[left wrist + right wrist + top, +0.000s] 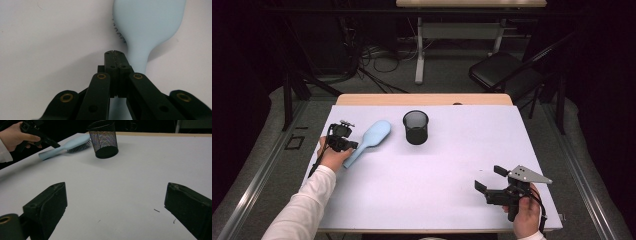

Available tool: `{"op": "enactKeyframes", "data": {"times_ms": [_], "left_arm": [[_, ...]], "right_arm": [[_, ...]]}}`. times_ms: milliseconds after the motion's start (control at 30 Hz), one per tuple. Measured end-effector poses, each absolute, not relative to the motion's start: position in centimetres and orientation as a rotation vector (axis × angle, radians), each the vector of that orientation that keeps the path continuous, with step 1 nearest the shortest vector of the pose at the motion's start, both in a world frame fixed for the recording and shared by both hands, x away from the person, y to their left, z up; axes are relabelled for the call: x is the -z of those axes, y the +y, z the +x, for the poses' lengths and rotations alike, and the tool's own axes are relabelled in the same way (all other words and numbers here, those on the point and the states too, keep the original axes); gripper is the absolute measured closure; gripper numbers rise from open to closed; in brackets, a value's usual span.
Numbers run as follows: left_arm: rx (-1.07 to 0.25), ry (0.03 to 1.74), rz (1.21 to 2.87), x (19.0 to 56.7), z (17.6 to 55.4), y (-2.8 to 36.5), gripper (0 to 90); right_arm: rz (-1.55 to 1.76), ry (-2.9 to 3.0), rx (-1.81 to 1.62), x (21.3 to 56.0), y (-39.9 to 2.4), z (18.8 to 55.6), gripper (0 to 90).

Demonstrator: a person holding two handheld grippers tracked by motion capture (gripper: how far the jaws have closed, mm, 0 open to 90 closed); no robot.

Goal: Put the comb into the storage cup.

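Left gripper [352,145]: sitting at about nine o'clock on the white table [452,165], with its jaws pressed flat together and nothing caught between them. In the left gripper view the closed tips [114,56] are hovering just over the handle of the hairbrush, which is passing beneath them; whether they are touching it cannot be told.

Hairbrush [368,141]: a pale blue brush lying bristles down at roughly ten o'clock on the table, its head pointing toward one o'clock and its handle running back toward seven o'clock under the left gripper. In the right gripper view it [65,147] is resting just beside the cup.

Mesh cup [416,127]: a black wire cup standing upright near twelve o'clock, at the three o'clock side of the brush head.

Right gripper [489,179]: resting at about four o'clock near the table's front edge, jaws spread wide apart and gripping nothing, only bare table lying between them.
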State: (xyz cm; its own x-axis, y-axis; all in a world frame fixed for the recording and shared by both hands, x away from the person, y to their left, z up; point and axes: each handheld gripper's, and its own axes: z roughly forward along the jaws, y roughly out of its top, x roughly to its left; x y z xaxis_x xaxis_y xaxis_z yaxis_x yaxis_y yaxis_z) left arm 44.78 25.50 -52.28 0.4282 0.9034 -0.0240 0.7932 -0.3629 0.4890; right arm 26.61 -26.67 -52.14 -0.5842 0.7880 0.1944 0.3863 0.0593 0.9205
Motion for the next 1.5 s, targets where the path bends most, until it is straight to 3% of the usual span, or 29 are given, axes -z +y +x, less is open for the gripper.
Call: {"op": "enactKeyframes", "data": {"times_ms": [933,1300,1500], "left_arm": [[-0.342,1.431,2.242,52.2,44.4,25.6,89.6],[-0.359,1.451,2.170,51.3,44.1,26.7,85.4],[-0.369,1.446,2.149,50.8,43.8,27.0,77.3]], "right_arm": [[1.189,1.983,-1.536,52.2,-26.6,26.6,4.2],[1.181,1.987,-1.522,52.2,-26.7,26.7,4.3],[1.181,1.989,-1.519,52.2,-26.6,26.7,4.2]]}}
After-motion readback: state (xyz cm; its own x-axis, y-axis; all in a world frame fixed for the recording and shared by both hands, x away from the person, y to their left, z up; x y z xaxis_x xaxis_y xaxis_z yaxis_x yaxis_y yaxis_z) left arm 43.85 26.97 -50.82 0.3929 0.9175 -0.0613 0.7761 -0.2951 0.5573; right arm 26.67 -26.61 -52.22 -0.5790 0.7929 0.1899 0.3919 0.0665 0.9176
